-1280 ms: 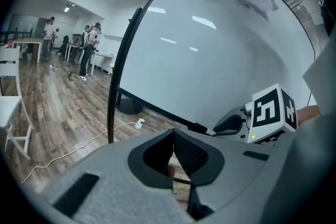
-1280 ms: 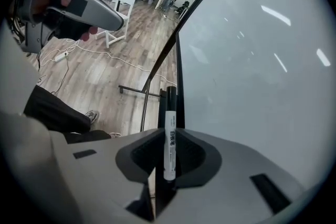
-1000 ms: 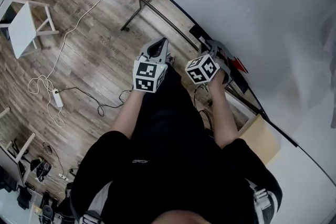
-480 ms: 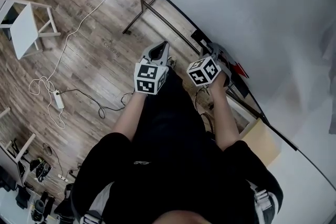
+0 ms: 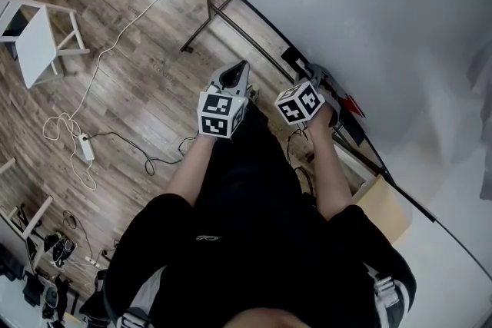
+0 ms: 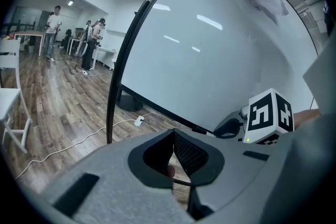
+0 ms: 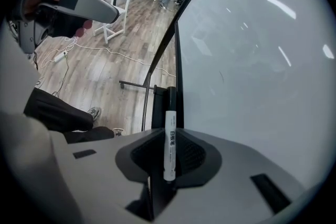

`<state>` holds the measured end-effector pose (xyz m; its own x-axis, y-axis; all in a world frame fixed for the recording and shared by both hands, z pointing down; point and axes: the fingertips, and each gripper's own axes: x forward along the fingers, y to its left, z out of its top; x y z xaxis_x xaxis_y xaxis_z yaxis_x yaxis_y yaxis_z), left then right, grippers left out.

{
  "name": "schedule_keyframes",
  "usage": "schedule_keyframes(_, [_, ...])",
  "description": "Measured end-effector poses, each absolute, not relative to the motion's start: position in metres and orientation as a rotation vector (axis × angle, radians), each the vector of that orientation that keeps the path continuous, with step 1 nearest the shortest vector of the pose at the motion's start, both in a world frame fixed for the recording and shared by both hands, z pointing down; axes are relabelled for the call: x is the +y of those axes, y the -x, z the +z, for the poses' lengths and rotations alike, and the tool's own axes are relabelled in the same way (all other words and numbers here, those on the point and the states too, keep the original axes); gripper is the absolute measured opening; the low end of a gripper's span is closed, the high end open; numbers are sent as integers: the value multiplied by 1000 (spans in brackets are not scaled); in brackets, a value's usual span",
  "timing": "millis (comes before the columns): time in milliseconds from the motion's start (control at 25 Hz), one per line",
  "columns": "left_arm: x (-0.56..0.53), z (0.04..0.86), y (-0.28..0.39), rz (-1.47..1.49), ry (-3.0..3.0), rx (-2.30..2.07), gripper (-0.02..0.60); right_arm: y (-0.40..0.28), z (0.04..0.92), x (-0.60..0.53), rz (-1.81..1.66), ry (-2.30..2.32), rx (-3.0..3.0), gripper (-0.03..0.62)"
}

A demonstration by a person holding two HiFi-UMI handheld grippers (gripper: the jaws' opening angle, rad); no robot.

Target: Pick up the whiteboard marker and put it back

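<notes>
Whiteboard just beyond marker; cables across floor

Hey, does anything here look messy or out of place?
Only the floor: a white cable and its power strip trail loose across the wood, a possible trip hazard. The marker sits straight in the right gripper.

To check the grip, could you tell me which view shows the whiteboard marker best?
The right gripper view: the whiteboard marker is clamped by the right gripper, white barrel and black cap clear. In the head view that gripper's cube hides it; the left gripper view does not show it.
</notes>
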<state>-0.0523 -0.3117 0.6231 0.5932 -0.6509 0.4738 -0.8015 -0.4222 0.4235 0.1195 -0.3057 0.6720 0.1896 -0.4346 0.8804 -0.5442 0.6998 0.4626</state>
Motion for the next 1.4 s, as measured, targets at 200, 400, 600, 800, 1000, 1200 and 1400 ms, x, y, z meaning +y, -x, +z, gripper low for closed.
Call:
schedule_keyframes(200, [-316, 620, 56, 308, -2200, -1145, 6, -120, 671, -309, 86, -896, -1425, 74])
schedule_keyframes(400, [-317, 618, 60, 296, -2202, -1138, 6, -118, 666, -311, 77, -933, -1428, 97])
schedule_keyframes(600, [-316, 610, 63, 281, -2223, -1124, 6, -112, 650, -310, 46, -1000, -1442, 167])
schedule_keyframes(800, [-308, 599, 62, 268, -2266, -1083, 6, -104, 625, -300, 16, -1127, -1493, 167])
schedule_keyframes(1000, [-290, 587, 61, 250, -2321, -1021, 6, -97, 594, -280, 88, -1348, -1582, 149])
schedule_keyframes(1200, [-268, 571, 49, 234, -2414, -941, 6, -96, 563, -247, 193, -1606, -1680, 89])
schedule_keyframes(1400, [-232, 562, 22, 211, -2470, -836, 6, -108, 555, -186, 333, -1819, -1701, 12])
